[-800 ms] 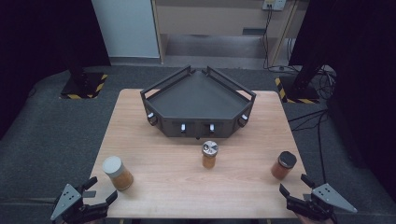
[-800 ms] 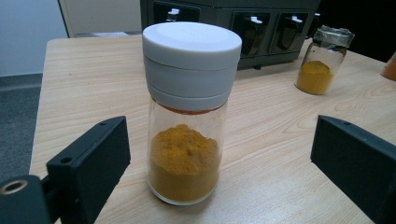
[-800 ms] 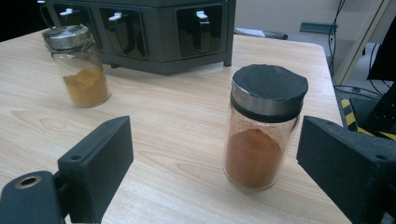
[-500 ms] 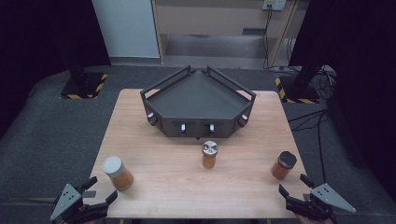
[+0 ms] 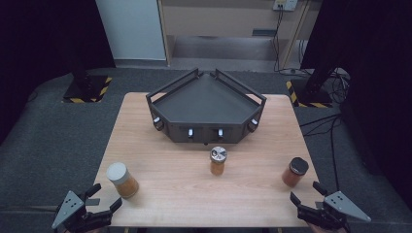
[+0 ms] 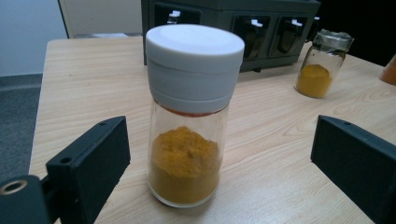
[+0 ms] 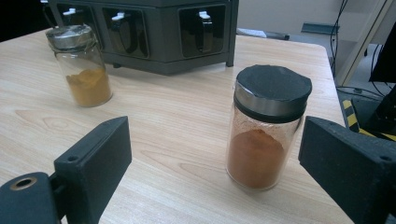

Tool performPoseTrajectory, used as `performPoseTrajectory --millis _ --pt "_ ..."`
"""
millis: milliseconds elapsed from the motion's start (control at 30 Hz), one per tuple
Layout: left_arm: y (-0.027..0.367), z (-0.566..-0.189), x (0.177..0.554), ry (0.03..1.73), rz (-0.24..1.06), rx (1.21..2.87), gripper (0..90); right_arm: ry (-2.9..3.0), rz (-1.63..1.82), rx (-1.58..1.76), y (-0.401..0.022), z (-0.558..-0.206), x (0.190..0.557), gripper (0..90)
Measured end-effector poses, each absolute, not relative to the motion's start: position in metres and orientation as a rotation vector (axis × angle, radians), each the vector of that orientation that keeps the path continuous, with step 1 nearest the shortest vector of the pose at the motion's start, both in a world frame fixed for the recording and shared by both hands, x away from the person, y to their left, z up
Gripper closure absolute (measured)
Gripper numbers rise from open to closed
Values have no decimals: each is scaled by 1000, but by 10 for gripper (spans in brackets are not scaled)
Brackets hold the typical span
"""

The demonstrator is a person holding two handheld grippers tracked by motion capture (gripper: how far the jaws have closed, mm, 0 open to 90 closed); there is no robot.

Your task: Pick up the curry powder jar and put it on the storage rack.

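Note:
A glass jar with a white lid (image 5: 122,179) (image 6: 189,116), holding yellow-orange powder, stands upright near the table's front left. My left gripper (image 5: 106,195) (image 6: 219,140) is open just short of it, jaws wide and touching nothing. At the front right stands a black-lidded jar (image 5: 295,172) (image 7: 266,126) of reddish-brown powder. My right gripper (image 5: 305,191) (image 7: 217,144) is open just before it, apart from the glass. A third jar with a silver lid (image 5: 218,160) (image 6: 322,65) (image 7: 84,65) stands mid-table, in front of the dark rack (image 5: 206,104).
The dark angular rack with raised side rails and small front compartments (image 7: 163,32) sits at the back centre of the wooden table (image 5: 170,160). Bare wood lies between the three jars. Grey floor, cables and black stands surround the table.

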State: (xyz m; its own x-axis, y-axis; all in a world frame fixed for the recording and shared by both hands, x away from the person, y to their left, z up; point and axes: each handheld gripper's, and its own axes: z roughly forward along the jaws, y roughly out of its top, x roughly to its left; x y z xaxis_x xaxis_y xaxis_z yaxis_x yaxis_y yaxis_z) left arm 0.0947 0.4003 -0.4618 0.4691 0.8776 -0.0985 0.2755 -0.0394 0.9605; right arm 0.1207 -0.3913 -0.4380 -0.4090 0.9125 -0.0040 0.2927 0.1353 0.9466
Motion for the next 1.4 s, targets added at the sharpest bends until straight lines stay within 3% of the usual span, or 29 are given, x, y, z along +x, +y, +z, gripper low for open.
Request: performPoseTrajectory --millis 1000,1400 --pt "403 -463 93 1040 656 1542 40 1799 1277 1168 -391 -439 123 93" --pt "399 -445 95 1029 688 1592 49 1796 1278 1166 -391 -439 124 93"
